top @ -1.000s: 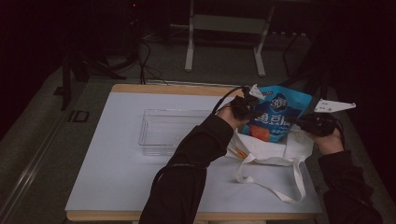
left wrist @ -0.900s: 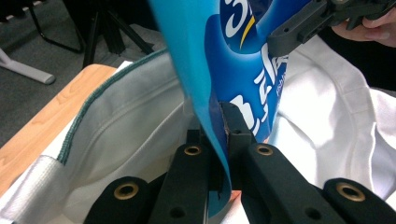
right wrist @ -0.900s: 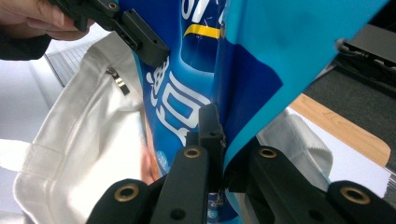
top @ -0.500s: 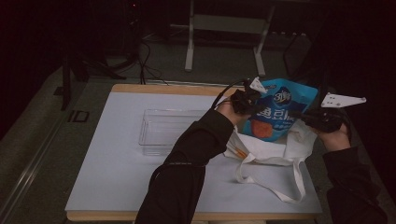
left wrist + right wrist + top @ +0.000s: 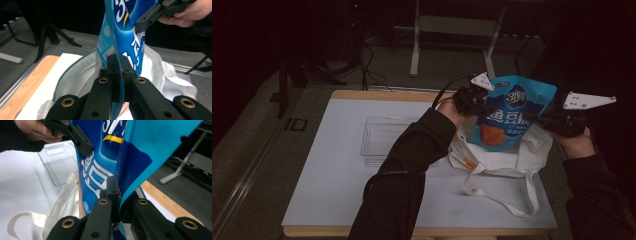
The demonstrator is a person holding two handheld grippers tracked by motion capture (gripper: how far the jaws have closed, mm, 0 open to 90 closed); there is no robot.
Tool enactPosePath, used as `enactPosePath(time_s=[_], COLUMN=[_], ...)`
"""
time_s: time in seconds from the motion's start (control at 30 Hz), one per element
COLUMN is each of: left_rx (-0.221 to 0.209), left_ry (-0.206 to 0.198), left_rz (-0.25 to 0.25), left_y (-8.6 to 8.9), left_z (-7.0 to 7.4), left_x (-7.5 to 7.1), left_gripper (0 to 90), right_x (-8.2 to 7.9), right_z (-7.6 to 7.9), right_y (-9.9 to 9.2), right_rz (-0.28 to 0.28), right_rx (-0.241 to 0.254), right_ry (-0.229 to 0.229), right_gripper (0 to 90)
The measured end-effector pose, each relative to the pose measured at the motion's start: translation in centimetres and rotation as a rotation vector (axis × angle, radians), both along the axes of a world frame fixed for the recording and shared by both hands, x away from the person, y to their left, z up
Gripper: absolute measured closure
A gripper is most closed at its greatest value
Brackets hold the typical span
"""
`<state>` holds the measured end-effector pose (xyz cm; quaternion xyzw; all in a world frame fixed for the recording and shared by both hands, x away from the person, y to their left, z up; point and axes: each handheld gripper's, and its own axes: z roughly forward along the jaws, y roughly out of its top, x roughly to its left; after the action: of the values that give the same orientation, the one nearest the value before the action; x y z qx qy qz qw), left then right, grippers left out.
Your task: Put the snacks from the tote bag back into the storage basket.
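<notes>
A blue snack bag point(image 5: 512, 115) with white lettering hangs above the open mouth of a white tote bag point(image 5: 507, 160) at the table's right. My left gripper point(image 5: 486, 107) is shut on the bag's left edge, and its own view has the bag's edge point(image 5: 119, 75) pinched between the jaws. My right gripper point(image 5: 537, 120) is shut on the bag's right edge point(image 5: 120, 195). The bag's lower part still sits inside the tote point(image 5: 75, 82). The tote's long handle point(image 5: 517, 200) lies toward the table's front.
A clear plastic tray point(image 5: 382, 137) lies on the white table cover point(image 5: 332, 175) left of the tote, also seen as a tray point(image 5: 58, 167) from the right gripper. A wooden table edge point(image 5: 377, 95) runs at the back. Stands and cables occupy the dark floor behind.
Both grippers have risen with the snack bag, lifting it higher out of the tote. The right gripper has moved up and slightly right.
</notes>
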<state>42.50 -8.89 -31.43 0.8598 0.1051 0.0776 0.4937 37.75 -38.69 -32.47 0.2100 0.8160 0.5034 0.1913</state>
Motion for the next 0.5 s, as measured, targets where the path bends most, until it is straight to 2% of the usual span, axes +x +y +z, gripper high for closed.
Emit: enactPosePath(time_s=[0.3, 0.5], left_rx=[-0.002, -0.003], left_ry=[-0.025, -0.038], left_rz=[-0.048, -0.048], left_y=[1.8, 2.7], left_z=[2.7, 4.0], left_x=[-0.7, -1.2], left_gripper=[90.0, 90.0], right_x=[-0.4, -0.6], right_z=[2.2, 3.8], right_y=[1.2, 2.1], right_rz=[0.044, 0.068], right_rx=[0.015, 0.011], right_ry=[-0.017, -0.033], right_gripper=[89.0, 88.9])
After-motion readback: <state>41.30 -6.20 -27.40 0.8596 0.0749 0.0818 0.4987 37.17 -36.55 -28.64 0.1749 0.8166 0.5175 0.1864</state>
